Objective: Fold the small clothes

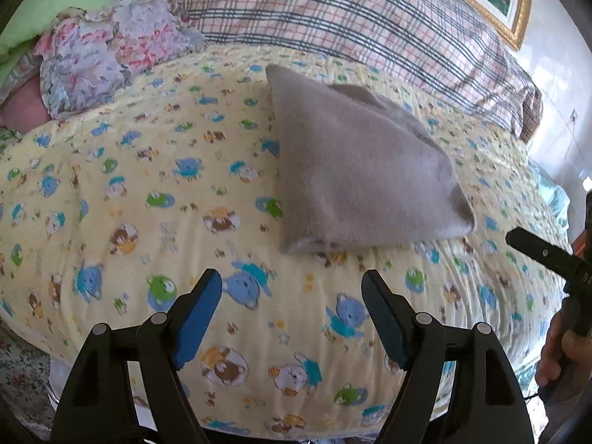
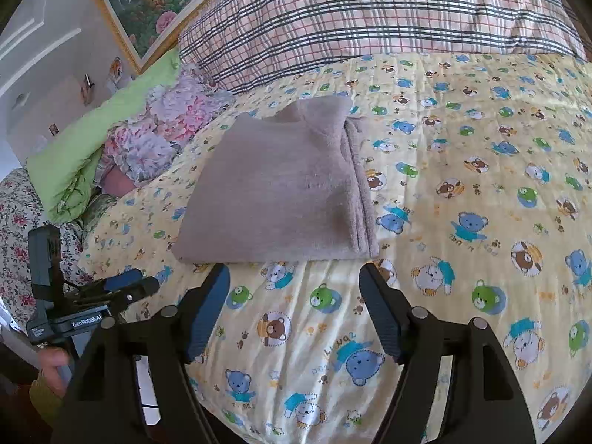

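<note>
A grey-brown knit garment [image 1: 355, 174] lies folded into a compact block on the yellow bear-print quilt [image 1: 148, 203]. In the right wrist view the garment [image 2: 281, 192] shows stacked folded layers along its right edge. My left gripper [image 1: 292, 281] is open and empty, hovering just short of the garment's near edge. My right gripper [image 2: 294, 272] is open and empty, its fingertips just in front of the garment's near edge. The right gripper's finger [image 1: 536, 251] also shows at the right of the left wrist view; the left gripper [image 2: 125, 288] shows at the left of the right wrist view.
A plaid pillow [image 2: 370, 14] lies behind the garment. A floral cloth [image 2: 166, 129] and a green blanket [image 2: 81, 162] are piled at the left. A gold-framed picture [image 2: 148, 3] hangs on the wall. The quilt [image 2: 481, 185] extends to the right.
</note>
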Available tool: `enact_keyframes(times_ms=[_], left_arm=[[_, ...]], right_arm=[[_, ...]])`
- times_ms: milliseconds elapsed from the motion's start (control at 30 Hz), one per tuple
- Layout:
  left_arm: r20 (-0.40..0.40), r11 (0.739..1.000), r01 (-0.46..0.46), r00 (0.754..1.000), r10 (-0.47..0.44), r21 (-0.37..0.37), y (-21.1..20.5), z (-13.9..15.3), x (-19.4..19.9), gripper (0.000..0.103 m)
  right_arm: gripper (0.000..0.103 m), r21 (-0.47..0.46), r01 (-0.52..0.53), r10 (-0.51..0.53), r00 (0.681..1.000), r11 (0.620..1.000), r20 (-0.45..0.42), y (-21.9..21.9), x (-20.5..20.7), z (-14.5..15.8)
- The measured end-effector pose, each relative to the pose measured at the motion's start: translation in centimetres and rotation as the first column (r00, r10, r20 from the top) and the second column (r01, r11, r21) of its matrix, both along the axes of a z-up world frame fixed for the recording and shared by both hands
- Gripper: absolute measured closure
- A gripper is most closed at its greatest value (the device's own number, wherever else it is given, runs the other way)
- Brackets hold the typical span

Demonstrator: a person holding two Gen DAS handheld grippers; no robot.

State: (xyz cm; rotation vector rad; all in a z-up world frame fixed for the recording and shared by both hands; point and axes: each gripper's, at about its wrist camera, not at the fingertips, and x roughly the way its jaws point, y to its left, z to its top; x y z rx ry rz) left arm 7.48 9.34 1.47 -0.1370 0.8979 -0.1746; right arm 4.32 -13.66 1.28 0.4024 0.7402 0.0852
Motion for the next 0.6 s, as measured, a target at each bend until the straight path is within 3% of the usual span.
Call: enact_keyframes(times_ms=[133, 367, 600], left_arm=[[0.016, 1.0, -0.019, 1.0, 0.019, 0.008, 0.3, 0.8, 0.4, 0.022], [0.032, 0.993, -0.018, 0.999, 0.015, 0.117, -0.7, 0.8, -0.4, 0.02], [0.095, 0.965, -0.016, 0.995, -0.009, 0.261, -1.4, 0.1, -2.7, 0.018]], right_arm=[[0.029, 0.003, 0.015, -0.015, 1.0, 1.0, 0.022, -0.3, 0.1, 0.7], [0.015, -0.056, 0.004, -0.003, 1.0, 0.998, 0.021, 0.4, -0.4, 0.6], [0.007, -0.159, -0.065, 0.07, 0.997, 0.985, 0.024, 2.3, -2.7, -0.6]])
